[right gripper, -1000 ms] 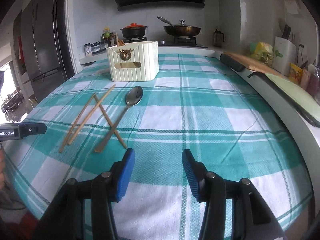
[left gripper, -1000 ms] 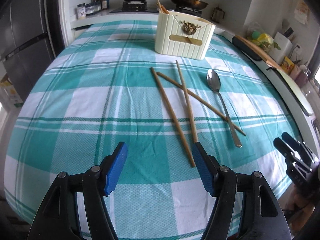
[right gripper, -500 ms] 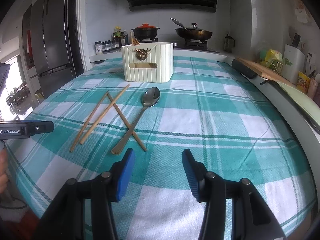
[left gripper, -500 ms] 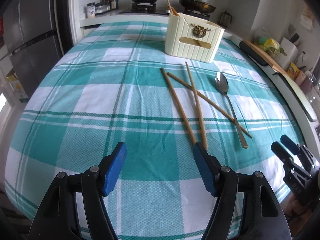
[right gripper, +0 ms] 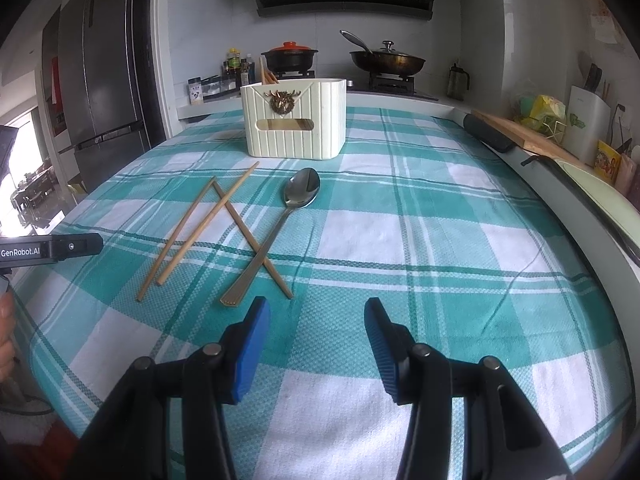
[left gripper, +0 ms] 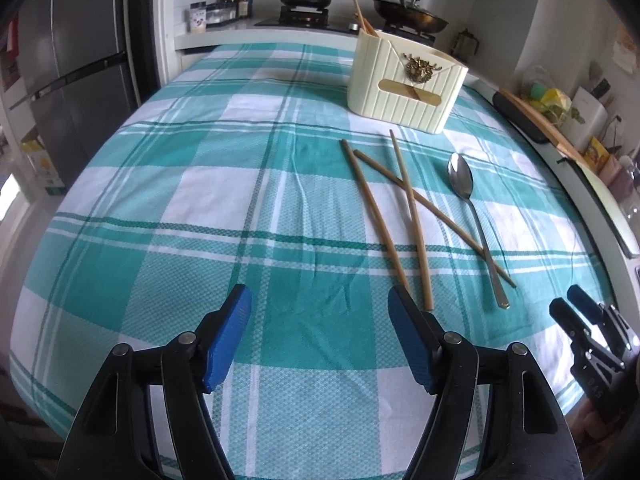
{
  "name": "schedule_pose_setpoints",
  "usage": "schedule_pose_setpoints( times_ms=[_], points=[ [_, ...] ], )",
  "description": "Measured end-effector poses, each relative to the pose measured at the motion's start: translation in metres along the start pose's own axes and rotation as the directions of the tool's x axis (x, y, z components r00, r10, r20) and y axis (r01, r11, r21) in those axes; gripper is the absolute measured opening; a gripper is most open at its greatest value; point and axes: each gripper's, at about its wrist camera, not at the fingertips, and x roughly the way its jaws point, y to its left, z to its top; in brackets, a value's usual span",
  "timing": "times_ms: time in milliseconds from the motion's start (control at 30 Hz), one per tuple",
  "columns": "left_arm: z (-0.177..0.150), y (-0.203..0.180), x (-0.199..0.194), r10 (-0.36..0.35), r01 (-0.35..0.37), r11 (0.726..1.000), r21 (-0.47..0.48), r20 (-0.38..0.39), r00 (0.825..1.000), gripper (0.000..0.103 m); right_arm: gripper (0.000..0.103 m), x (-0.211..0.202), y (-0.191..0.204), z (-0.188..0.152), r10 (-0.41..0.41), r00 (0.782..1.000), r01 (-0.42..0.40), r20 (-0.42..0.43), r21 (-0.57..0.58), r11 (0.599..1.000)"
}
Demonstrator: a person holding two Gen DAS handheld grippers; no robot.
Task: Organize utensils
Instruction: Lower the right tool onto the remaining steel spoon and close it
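Note:
Three wooden chopsticks [left gripper: 412, 216] lie crossed on the teal checked tablecloth [left gripper: 200, 208], with a metal spoon [left gripper: 460, 178] to their right. Behind them stands a cream utensil holder [left gripper: 404, 88] with chopsticks inside. My left gripper [left gripper: 318, 300] hovers open just short of the chopsticks' near ends, nothing between its blue pads. In the right wrist view the chopsticks [right gripper: 176, 240], spoon [right gripper: 302, 190] and holder [right gripper: 294, 124] lie ahead and left of my right gripper [right gripper: 315, 308], which is open with nothing in it. It also shows at the right edge of the left view [left gripper: 568, 300].
A fridge [right gripper: 104, 80] stands at the left. A stove with a red-lidded pot [right gripper: 292, 56] and a pan [right gripper: 386, 62] sits behind the table. A cutting board [right gripper: 520, 132] and counter clutter line the right side. A hand [right gripper: 6, 328] shows at the left edge.
The left gripper has turned a little, so the utensils sit further right in its view, and its jaws stand slightly wider. In the right view the utensils sit slightly nearer the centre. Nothing on the table moved.

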Motion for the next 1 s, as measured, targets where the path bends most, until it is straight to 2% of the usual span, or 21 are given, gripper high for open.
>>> schedule_pose_setpoints(
  times_ms=[567, 700, 800, 1000],
  points=[
    [-0.002, 0.003, 0.0, 0.009, -0.009, 1.0, -0.007, 0.004, 1.0, 0.075, 0.05, 0.007, -0.005, 0.005, -0.005, 0.999, 0.006, -0.045, 0.016, 1.0],
    [0.0, 0.004, -0.002, 0.016, -0.016, 1.0, -0.013, 0.008, 1.0, 0.075, 0.05, 0.012, -0.017, 0.026, -0.004, 0.998, 0.006, -0.056, 0.036, 0.999],
    [0.0, 0.004, -0.004, 0.02, -0.02, 1.0, -0.011, 0.017, 1.0, 0.075, 0.05, 0.026, -0.025, 0.049, -0.002, 0.995, 0.007, -0.097, 0.048, 0.999],
    [-0.001, 0.006, -0.008, 0.027, -0.027, 1.0, -0.014, 0.028, 0.999, 0.075, 0.05, 0.069, -0.012, 0.084, 0.108, 0.982, -0.096, -0.156, 0.083, 0.992]
  ],
)
